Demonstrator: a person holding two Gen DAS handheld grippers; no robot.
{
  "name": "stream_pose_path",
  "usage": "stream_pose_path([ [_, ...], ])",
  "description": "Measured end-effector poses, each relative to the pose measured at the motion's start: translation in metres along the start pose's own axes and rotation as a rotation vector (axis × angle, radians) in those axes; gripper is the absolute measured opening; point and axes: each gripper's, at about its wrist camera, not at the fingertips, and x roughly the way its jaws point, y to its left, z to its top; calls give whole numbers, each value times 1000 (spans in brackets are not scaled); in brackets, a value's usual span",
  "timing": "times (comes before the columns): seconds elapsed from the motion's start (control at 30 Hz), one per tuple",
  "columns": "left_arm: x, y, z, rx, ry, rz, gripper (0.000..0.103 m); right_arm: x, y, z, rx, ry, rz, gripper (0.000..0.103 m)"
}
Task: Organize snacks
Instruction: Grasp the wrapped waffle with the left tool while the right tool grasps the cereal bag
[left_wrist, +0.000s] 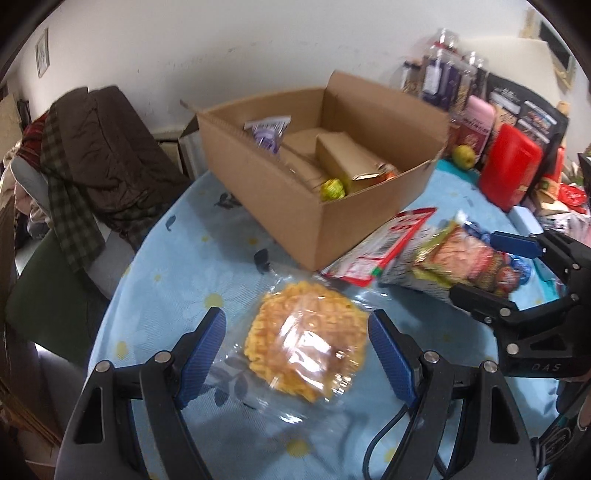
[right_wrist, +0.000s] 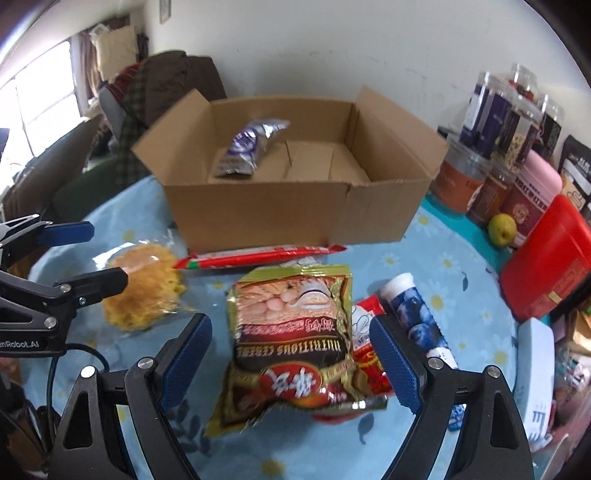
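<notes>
1. The left gripper (left_wrist: 295, 347), jaws wide and empty, points down at a clear plastic bag of yellow crinkled snacks (left_wrist: 308, 343) lying on the table between its blue pads, neither pad touching it. The film looks slippery and the contents brittle, so a squeeze could crush them or let the bag slide out.
2. Ahead of both grippers sits an open brown cardboard box (right_wrist: 280, 214), a purple foil packet (right_wrist: 245, 147) already inside. Its near wall stands tall, so a low carry could catch the rim.
3. The right gripper (right_wrist: 291, 358), also wide and empty, straddles a gold and red foil cereal packet (right_wrist: 291, 339) without touching it. A red packet (right_wrist: 365, 343) lies partly under it, just inside the right pad, and a white and blue tube (right_wrist: 419, 317) lies just outside that pad; closing here could pinch the red packet too or knock the tube rolling.
4. The two grippers work close together and could collide.
5. The surface is a round table under a pale blue flowered cloth (left_wrist: 155, 280), which may bunch under the fingers.
6. Left of the table, dark clothing is heaped on a chair (left_wrist: 107, 155); right, jars and a red container (right_wrist: 550, 258) crowd the edge before a white wall.
</notes>
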Motion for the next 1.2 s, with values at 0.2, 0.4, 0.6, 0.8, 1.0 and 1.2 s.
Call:
stream_pose_path([
  [0.2, 25, 8, 5, 12, 57, -43, 80, 8, 0, -5, -16, 12, 6, 65],
  [0.4, 39, 13, 10, 5, 106, -123, 80, -1, 1, -8, -18, 12, 45, 56],
  [0.6, 53, 9, 6, 5, 183, -164, 99, -7, 11, -14, -20, 17, 75, 56],
  [0.8, 52, -18, -6, 122, 183, -39, 99, -12, 17, -27, -17, 33, 86, 56],
  [1.0, 40, -16, -15, 66, 145, -26, 82, -22, 16, -41, -3, 28, 83, 53],
  [1.2, 26, -32, -31, 74, 157, -67, 79, -31, 18, -59, 6, 36, 98, 52],
])
